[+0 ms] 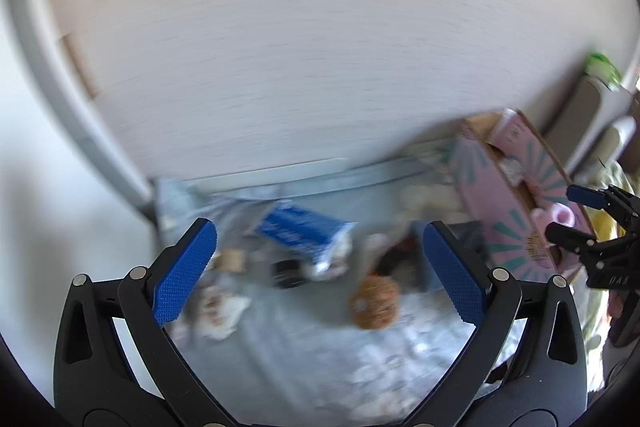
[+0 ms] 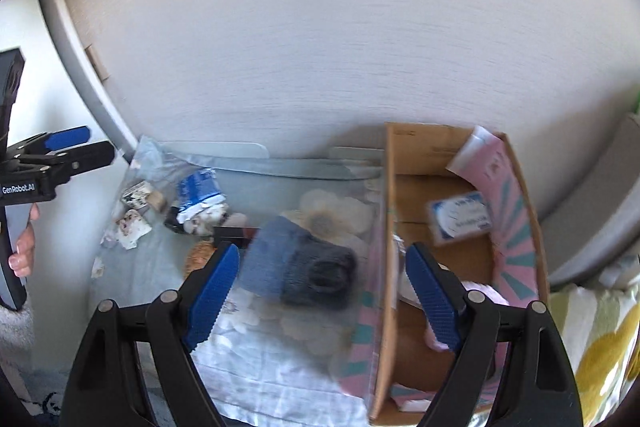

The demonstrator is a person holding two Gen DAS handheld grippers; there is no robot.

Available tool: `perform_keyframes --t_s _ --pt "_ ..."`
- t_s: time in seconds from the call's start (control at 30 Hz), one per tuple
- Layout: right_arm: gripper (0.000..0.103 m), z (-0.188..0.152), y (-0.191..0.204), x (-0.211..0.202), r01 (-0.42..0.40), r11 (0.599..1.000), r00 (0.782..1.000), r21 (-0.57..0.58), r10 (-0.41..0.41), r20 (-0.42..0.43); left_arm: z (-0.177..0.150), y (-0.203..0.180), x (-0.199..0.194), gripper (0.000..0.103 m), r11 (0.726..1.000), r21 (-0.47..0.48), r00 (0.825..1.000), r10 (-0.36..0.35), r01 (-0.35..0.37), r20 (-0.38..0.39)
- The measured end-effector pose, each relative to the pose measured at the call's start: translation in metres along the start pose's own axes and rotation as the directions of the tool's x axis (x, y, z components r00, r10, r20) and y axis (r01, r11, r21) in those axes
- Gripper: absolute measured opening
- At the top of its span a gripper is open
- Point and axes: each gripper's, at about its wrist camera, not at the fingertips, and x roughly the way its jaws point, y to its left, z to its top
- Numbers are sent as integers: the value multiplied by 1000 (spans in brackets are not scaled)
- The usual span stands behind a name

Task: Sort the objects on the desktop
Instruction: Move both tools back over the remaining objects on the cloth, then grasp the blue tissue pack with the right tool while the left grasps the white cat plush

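In the left wrist view we look down past the left gripper (image 1: 320,267), its 2 blue pads (image 1: 184,275) spread wide with nothing between them. Going from left to right below it, on a pale blue cloth (image 1: 280,339), we see crumpled white wrappers (image 1: 220,307), a blue and white packet (image 1: 304,231), a small black item (image 1: 286,273), then a round brown object (image 1: 374,303); all are blurred and we cannot name them more closely. Further right stands the pink-sided cardboard box (image 1: 508,211), and at the far right edge the right gripper (image 1: 576,215) shows from the side.

The right wrist view gives what the first cannot. At its left edge we see the left gripper (image 2: 76,147) from outside, with a person's fingers (image 2: 24,251) on its grip. Next come the wrappers (image 2: 130,227) and the packet (image 2: 198,193), sharper here. In the middle lies a blue and grey knitted item (image 2: 300,267), which the left view does not clearly show; it rests on the cloth (image 2: 168,267) just beside the box's wall. The right gripper (image 2: 320,291) hangs above it, fingers released and wide, touching nothing. To the right, the open box (image 2: 400,155) shows its inside: a small white and blue pack (image 2: 460,219) lies on the brown floor, and something pink (image 2: 484,291) lies nearer us. A yellow-patterned fabric (image 2: 600,339) fills the far right.
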Motion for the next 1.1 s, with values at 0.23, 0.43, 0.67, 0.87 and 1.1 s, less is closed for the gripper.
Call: perform_keyframes --t_s 0.23,0.43,0.67,0.87,1.1 --pt "83 26 32 25 -63 995 996 -79 58 -63 -28 55 -13 103 990 -130 998 63 -63 -4" --pt "83 36 63 68 -150 971 979 -187 119 -165 -83 72 6 103 977 -192 996 89 -90 -14" --pt "83 43 90 123 -244 935 948 -258 175 -265 -120 79 46 101 970 -189 988 153 -153 -13" --pt "83 54 122 168 -271 883 946 -383 170 -276 -124 74 93 74 973 -43 974 227 -227 -20" --pt "83 66 148 215 -365 863 894 -349 221 -389 -124 72 118 70 970 58 970 237 -235 -44"
